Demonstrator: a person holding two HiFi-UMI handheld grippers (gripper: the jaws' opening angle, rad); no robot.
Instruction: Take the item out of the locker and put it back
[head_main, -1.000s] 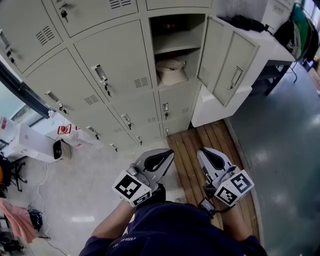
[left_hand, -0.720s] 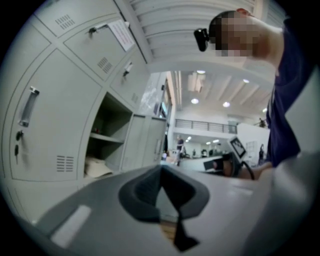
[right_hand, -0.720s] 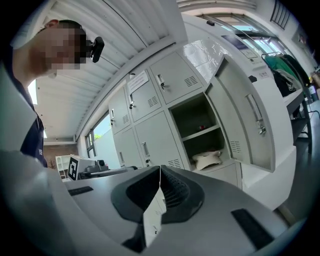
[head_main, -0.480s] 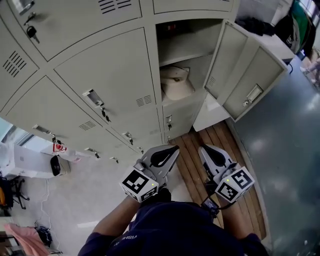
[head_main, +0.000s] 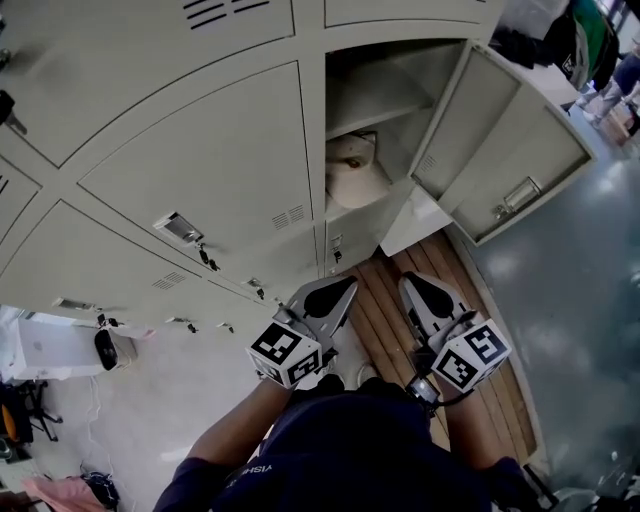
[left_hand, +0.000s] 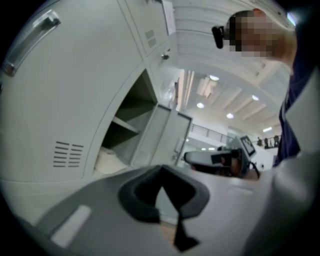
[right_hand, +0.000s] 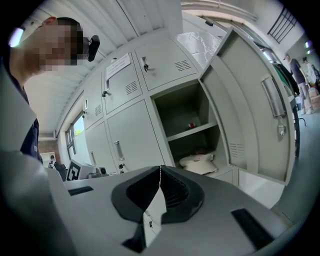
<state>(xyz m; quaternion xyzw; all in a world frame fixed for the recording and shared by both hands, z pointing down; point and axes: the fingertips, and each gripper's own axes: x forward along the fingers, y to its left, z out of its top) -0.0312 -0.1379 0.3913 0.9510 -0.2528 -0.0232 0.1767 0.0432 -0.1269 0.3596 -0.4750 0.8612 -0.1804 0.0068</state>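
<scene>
A cream, cap-like item (head_main: 350, 175) lies on the lower level of the open locker (head_main: 385, 95), under its shelf. The locker door (head_main: 515, 150) stands swung out to the right. Both grippers hang low in front of me, well short of the locker, pointing towards it. My left gripper (head_main: 345, 286) is shut with nothing in it, and so is my right gripper (head_main: 408, 283). The left gripper view shows its closed jaws (left_hand: 161, 171) below the item (left_hand: 111, 161). In the right gripper view, the item (right_hand: 200, 162) lies beyond the closed jaws (right_hand: 160, 171).
Closed grey lockers (head_main: 200, 170) with keys in their locks fill the wall to the left. A wooden slat platform (head_main: 400, 330) lies under the grippers. A white device (head_main: 105, 348) sits on the floor at the left. A white cabinet (head_main: 420, 215) stands behind the open door.
The lockers have come nearer and larger in the head view, and the open locker now sits closer above the grippers. Both grippers stay shut, side by side, slightly higher in the picture.
</scene>
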